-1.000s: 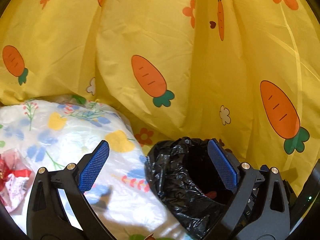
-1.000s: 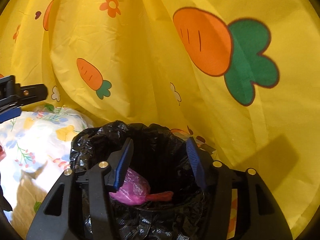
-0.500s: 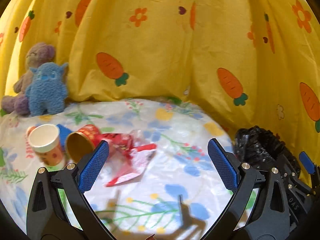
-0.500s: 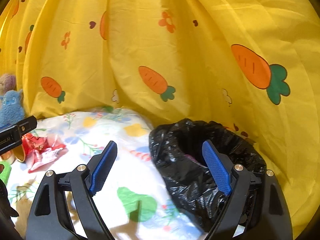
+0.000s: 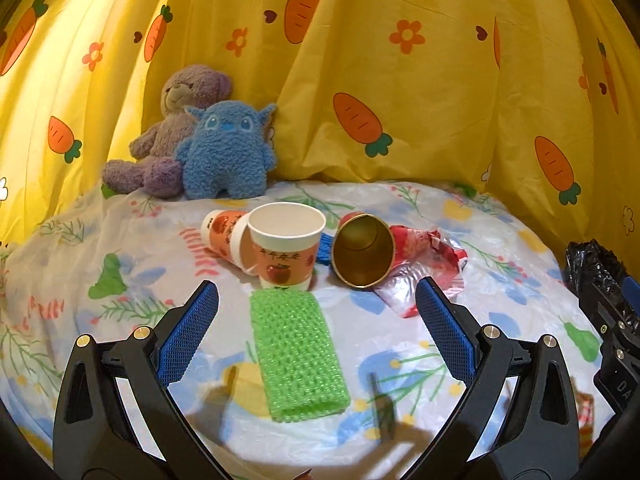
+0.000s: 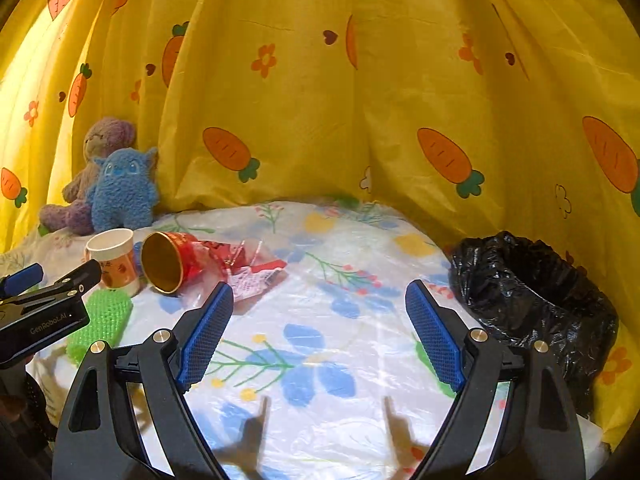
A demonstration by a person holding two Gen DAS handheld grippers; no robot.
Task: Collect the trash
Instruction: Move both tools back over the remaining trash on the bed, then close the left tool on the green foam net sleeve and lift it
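Nearest, two hand-held grippers hover over a desk (image 6: 340, 248) covered in a flowery plastic cloth. The left gripper (image 5: 316, 336) has its blue pads spread wide apart with nothing between them. The right gripper (image 6: 316, 336), whose jaws have just been opening, also stands wide and empty.

Just beyond the left gripper lies a flat green mesh sleeve (image 5: 298, 354). Past its far end stands an upright paper cup (image 5: 285, 246), with a second paper cup (image 5: 224, 236) tipped on its side touching it on the left. To the right a red and gold cup (image 5: 363, 250) lies on its side, mouth facing near, and against it rests a crumpled red wrapper (image 5: 430, 258).

At the right edge sits a bin lined with a black bag (image 6: 532, 300), well apart from the trash.

Farthest, two plush toys (image 5: 200, 148) lean on a yellow carrot-print curtain (image 5: 400, 80).

The litter is tightly clustered, so reaching for one piece could likely topple the upright cup or roll the red one. The thin wrapper may slip from the pads on its way to the bin.
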